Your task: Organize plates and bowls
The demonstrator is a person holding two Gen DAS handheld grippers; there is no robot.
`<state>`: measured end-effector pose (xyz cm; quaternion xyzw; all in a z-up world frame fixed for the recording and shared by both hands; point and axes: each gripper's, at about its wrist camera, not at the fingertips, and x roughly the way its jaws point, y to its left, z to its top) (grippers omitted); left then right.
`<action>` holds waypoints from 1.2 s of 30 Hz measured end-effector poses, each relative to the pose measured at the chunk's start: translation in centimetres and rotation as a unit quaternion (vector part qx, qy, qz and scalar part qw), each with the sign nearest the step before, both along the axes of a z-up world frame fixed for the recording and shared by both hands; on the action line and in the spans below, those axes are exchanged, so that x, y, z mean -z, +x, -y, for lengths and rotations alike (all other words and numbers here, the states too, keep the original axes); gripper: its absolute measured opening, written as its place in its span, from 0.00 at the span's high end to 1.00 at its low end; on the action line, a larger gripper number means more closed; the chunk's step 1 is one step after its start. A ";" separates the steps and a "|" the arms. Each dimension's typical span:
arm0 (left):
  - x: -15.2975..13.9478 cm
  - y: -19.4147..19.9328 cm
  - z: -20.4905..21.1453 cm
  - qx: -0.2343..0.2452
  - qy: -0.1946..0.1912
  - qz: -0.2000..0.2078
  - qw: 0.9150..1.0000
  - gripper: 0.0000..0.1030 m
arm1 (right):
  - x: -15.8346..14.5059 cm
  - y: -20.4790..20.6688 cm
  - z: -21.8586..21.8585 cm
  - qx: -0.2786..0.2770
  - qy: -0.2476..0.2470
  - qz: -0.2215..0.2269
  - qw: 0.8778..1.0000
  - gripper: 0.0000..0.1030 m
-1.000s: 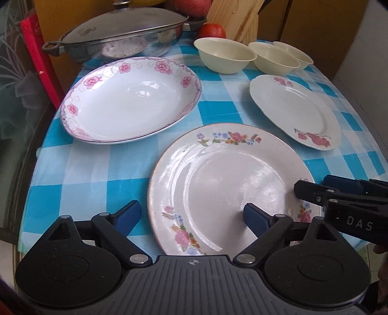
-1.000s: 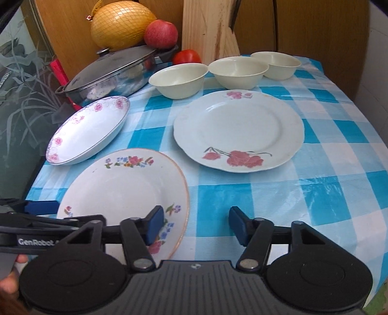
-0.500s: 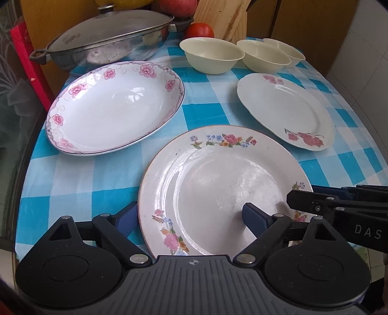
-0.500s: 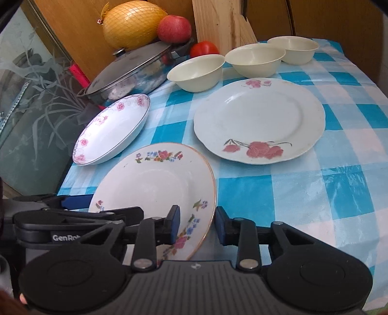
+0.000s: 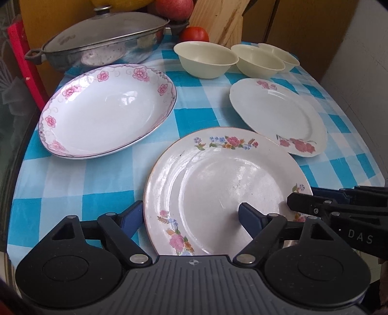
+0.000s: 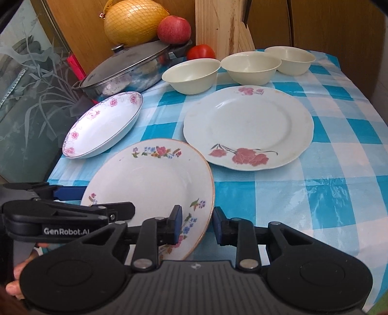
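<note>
Step in hand: gripping the near plate to start a stack, judged from how the tools stand around it.
Near plate: round white plate with small multicoloured flowers and a thin gold rim (image 5: pixel 225 191), nearest the table's front edge, right side apparently raised off the blue-and-white checked tablecloth (image 6: pixel 322 198).
Right gripper (image 6: pixel 197 224): jaws drawn close on the plate's right rim, one blue pad above, one below; contact looks near or just made, full clamp not certain.
Left gripper (image 5: pixel 189 218): jaws spread wide, astride the plate's near-left rim, one pad over the plate's face, the other beside the rim over the cloth; nothing held.
Other plates: pale scalloped plate with red roses (image 6: pixel 248 127) just beyond to the right; deep white oval dish with pink blossoms (image 5: pixel 108 110) to the left, apart from the near plate.
Bowls: three plain cream bowls (image 6: pixel 251 67) in a row behind the plates, side by side, not nested.
Background: lidded steel pan (image 5: pixel 101 43), tomato (image 6: pixel 200 52), apple (image 6: pixel 173 29) and netted pomelo (image 6: pixel 134 21), not part of the job.
Progress: early; no stack formed yet, all dishes lying singly.
Next move, as judged: firm closure on the rim, level lift, then carriage onto the rose plate.
Risk: thin glazed rim may slip in a one-sided pinch; left tool likely needed as support.
</note>
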<state>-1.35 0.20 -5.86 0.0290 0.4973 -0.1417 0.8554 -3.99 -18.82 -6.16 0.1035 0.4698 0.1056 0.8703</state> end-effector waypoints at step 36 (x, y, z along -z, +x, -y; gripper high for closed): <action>0.3 12.1 8.6 0.003 -0.051 -0.005 0.999 0.12 | 0.3 6.8 10.7 0.188 0.022 -0.004 0.982 0.64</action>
